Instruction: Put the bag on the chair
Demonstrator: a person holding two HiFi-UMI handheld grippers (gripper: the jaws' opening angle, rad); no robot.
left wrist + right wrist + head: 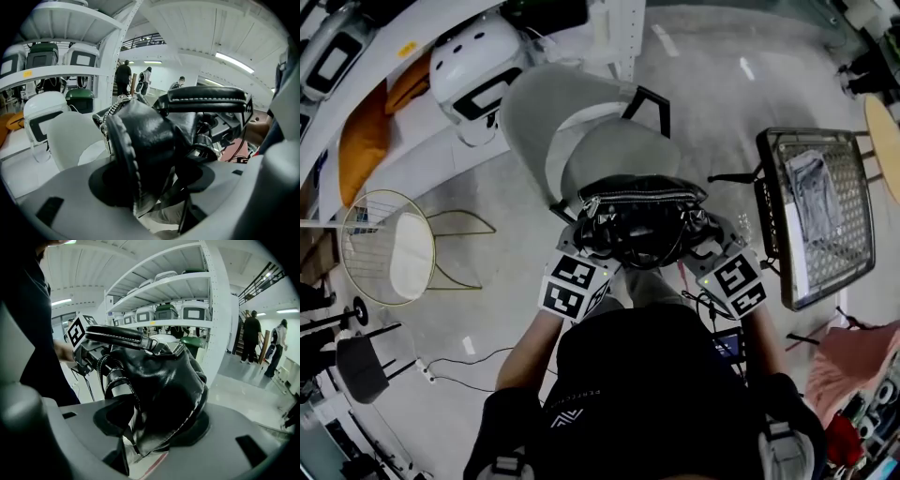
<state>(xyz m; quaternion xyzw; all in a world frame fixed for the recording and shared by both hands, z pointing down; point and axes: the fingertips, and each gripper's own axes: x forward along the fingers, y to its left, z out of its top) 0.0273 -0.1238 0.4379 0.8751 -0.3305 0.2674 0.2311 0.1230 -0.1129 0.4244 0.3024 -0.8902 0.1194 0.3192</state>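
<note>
Jaws of the left gripper (154,182) stand wide yet press on one end of the black bag (145,140), pinching soft leather along a stitched seam, with the handle (206,96) lying flat across the top and the pale chair (75,138) just behind and to the left. That fold of leather looks like a poor hold: it could creep out of the pads if the bag's weight pulls sideways. Seen from the right gripper view, the right gripper (157,423) has its jaws closed the same way on the opposite end, where a loose strap (105,376) curls close to one jaw. I judge the strap could snag there on release and drag the bag back off the chair. From the head view, the bag hangs in the air between the two grippers, in front of the person and at the near edge of the chair, not yet resting on it, with bare floor (712,84) all around. The main danger is uneven release: if one side lets go first, the bag would swing on the other grip and likely drop to the floor. Setting it down too near the front lip of the curved chair could also let it tip forward and slide off, so it needs to go further in before either grip loosens.
</note>
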